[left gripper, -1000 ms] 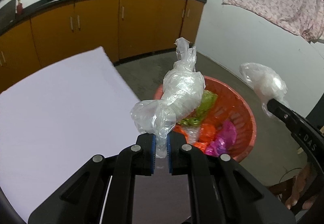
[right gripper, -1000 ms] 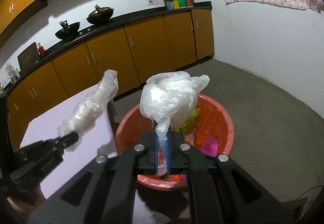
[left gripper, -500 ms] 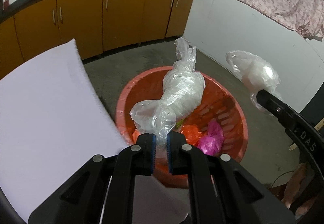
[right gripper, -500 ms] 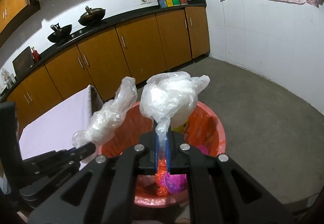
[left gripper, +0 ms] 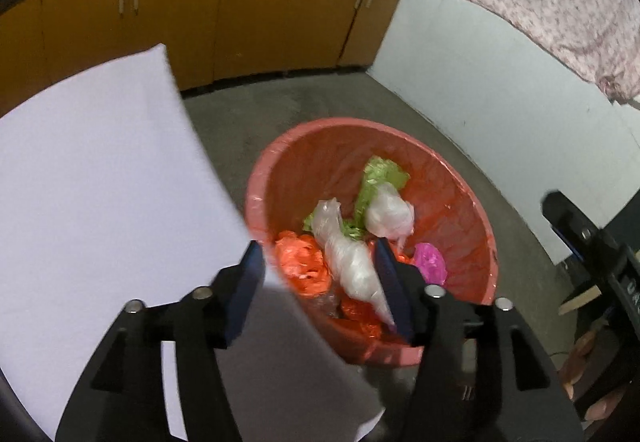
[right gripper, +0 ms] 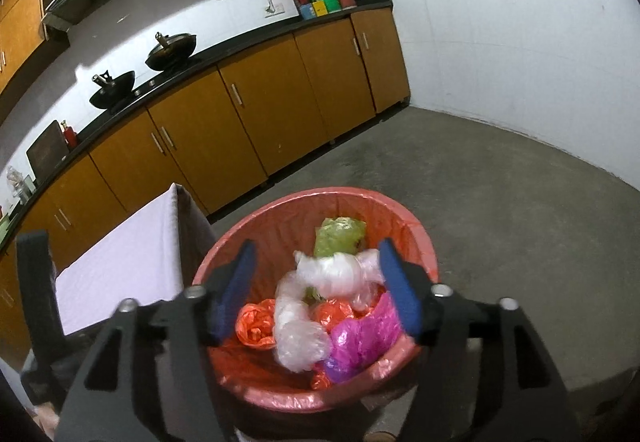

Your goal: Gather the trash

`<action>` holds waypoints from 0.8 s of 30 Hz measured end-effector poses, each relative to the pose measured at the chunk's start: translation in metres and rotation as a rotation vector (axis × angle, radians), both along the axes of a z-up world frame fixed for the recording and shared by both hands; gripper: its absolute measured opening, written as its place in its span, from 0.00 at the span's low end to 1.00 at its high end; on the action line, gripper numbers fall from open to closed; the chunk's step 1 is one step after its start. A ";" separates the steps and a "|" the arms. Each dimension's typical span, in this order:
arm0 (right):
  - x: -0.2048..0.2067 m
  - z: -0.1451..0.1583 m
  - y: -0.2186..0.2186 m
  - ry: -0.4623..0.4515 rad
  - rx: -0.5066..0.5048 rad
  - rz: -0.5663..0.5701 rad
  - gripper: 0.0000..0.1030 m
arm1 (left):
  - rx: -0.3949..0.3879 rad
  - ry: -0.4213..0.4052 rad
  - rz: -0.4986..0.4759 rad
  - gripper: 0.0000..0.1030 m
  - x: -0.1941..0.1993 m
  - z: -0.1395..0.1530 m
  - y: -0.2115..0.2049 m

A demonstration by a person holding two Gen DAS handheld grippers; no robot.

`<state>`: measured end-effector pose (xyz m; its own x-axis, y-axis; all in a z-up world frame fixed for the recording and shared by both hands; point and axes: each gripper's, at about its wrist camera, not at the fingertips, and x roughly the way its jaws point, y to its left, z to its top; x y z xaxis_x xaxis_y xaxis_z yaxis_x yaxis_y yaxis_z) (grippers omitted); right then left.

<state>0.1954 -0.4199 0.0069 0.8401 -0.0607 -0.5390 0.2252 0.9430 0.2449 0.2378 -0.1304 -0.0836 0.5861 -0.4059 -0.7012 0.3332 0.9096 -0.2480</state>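
A red bin with a red liner stands on the floor below both grippers. My left gripper hangs over its near rim with its jaws opening and nothing gripped. A long clear plastic bag lies among the coloured wrappers, its tail close to the right pad. A rounder clear bag rests beside it on a green wrapper. My right gripper is also above the bin, its jaws opening and empty, with both clear bags blurred beneath them. One finger of the right gripper shows at the right edge.
A white table reaches up to the bin's left side. Orange cabinets with a black counter and two woks line the far wall. Bare concrete floor spreads to the right, up to a white wall with a hanging cloth.
Both grippers were shut on clear plastic bags held over the bin. Their jaws have now parted, and both bags have dropped into the bin.
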 end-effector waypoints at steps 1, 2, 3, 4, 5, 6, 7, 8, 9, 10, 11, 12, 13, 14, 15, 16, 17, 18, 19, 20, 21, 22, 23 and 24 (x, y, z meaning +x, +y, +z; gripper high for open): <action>-0.004 0.002 0.003 -0.008 -0.022 -0.012 0.80 | 0.004 -0.023 0.015 0.67 -0.006 0.005 0.007; -0.009 0.004 0.006 -0.016 -0.050 -0.024 0.83 | 0.008 -0.047 0.030 0.72 -0.012 0.009 0.014; -0.016 0.008 0.012 -0.032 -0.095 -0.036 0.89 | 0.009 -0.067 0.043 0.77 -0.017 0.013 0.020; -0.022 0.011 0.018 -0.046 -0.127 -0.039 0.91 | 0.010 -0.092 0.056 0.79 -0.024 0.018 0.028; -0.028 0.014 0.023 -0.061 -0.160 -0.040 0.91 | 0.013 -0.121 0.071 0.83 -0.032 0.023 0.036; -0.037 0.018 0.030 -0.082 -0.202 -0.037 0.91 | 0.021 -0.147 0.087 0.88 -0.038 0.028 0.041; -0.044 0.021 0.037 -0.098 -0.233 -0.035 0.92 | 0.034 -0.185 0.109 0.90 -0.049 0.034 0.050; -0.051 0.025 0.045 -0.112 -0.280 -0.042 0.92 | 0.044 -0.213 0.126 0.93 -0.056 0.038 0.056; -0.057 0.028 0.050 -0.120 -0.305 -0.043 0.94 | 0.055 -0.242 0.144 0.94 -0.064 0.043 0.062; -0.064 0.030 0.056 -0.132 -0.327 -0.038 0.96 | 0.069 -0.276 0.165 0.95 -0.077 0.048 0.069; -0.071 0.032 0.062 -0.141 -0.341 -0.028 0.96 | 0.084 -0.305 0.187 0.96 -0.088 0.053 0.075; -0.080 0.034 0.070 -0.149 -0.356 -0.024 0.96 | 0.100 -0.332 0.211 0.98 -0.100 0.057 0.081; -0.086 0.035 0.074 -0.151 -0.362 -0.022 0.96 | 0.111 -0.355 0.233 0.98 -0.111 0.060 0.086; -0.092 0.037 0.078 -0.151 -0.362 -0.017 0.96 | 0.118 -0.369 0.246 0.98 -0.116 0.062 0.089; -0.100 0.038 0.083 -0.149 -0.354 -0.011 0.96 | 0.125 -0.385 0.262 0.98 -0.125 0.064 0.093; -0.104 0.040 0.087 -0.146 -0.343 -0.007 0.96 | 0.134 -0.402 0.280 0.98 -0.136 0.066 0.098; -0.110 0.040 0.090 -0.143 -0.329 0.000 0.96 | 0.143 -0.414 0.294 0.98 -0.144 0.066 0.101; -0.116 0.042 0.094 -0.141 -0.315 0.012 0.96 | 0.156 -0.425 0.313 0.98 -0.154 0.067 0.106; -0.121 0.043 0.098 -0.139 -0.306 0.022 0.96 | 0.163 -0.431 0.325 0.98 -0.158 0.067 0.107; -0.127 0.044 0.102 -0.140 -0.303 0.027 0.96 | 0.169 -0.437 0.338 0.98 -0.164 0.066 0.109; -0.134 0.045 0.106 -0.144 -0.303 0.037 0.96 | 0.173 -0.441 0.350 0.98 -0.169 0.066 0.112; -0.140 0.045 0.111 -0.149 -0.305 0.046 0.96 | 0.175 -0.447 0.365 0.98 -0.177 0.066 0.116; -0.145 0.046 0.115 -0.154 -0.308 0.053 0.96 | 0.176 -0.449 0.372 0.98 -0.180 0.067 0.117; -0.150 0.048 0.120 -0.159 -0.314 0.061 0.96 | 0.174 -0.451 0.380 0.98 -0.183 0.067 0.119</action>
